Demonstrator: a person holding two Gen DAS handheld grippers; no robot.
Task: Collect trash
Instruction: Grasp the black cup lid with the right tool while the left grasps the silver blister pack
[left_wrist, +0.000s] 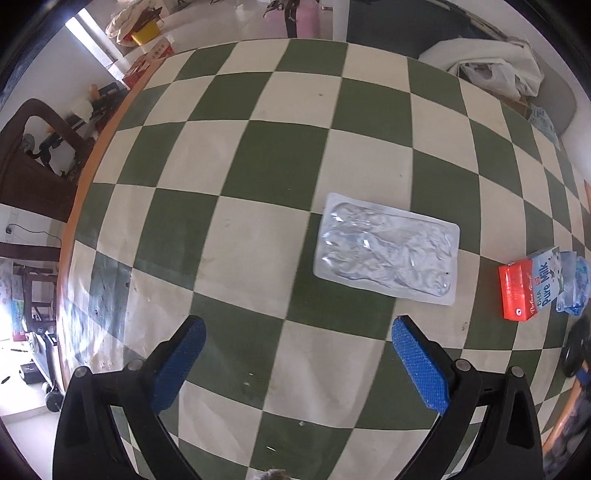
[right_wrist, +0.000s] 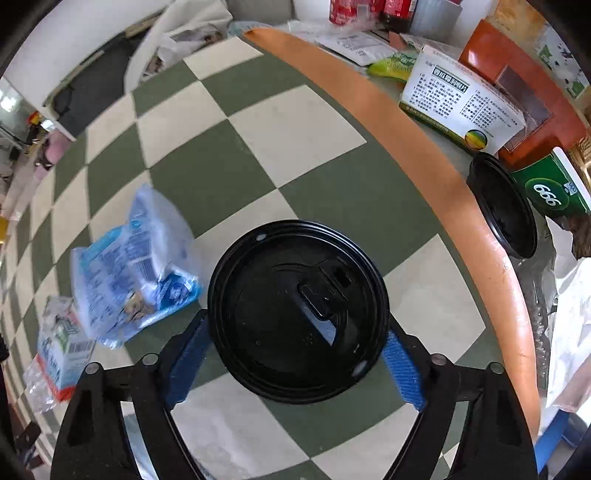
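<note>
In the left wrist view a silver blister pack (left_wrist: 386, 249) lies flat on the green-and-cream checked table (left_wrist: 258, 155), ahead and right of my open, empty left gripper (left_wrist: 297, 332). A red milk carton (left_wrist: 528, 288) and a blue plastic wrapper (left_wrist: 574, 282) lie at the far right. In the right wrist view my right gripper (right_wrist: 297, 332) is shut on a black cup lid (right_wrist: 299, 310), its blue pads against the rim on both sides. The blue wrapper (right_wrist: 136, 266) and the milk carton (right_wrist: 61, 350) lie to its left.
The table's orange edge (right_wrist: 443, 192) runs along the right. Beyond it stand a second black lid (right_wrist: 502, 206), a white medicine box (right_wrist: 461, 99), a green box (right_wrist: 554, 188) and red cans (right_wrist: 347, 9). White cloth (left_wrist: 491, 66) lies past the far edge.
</note>
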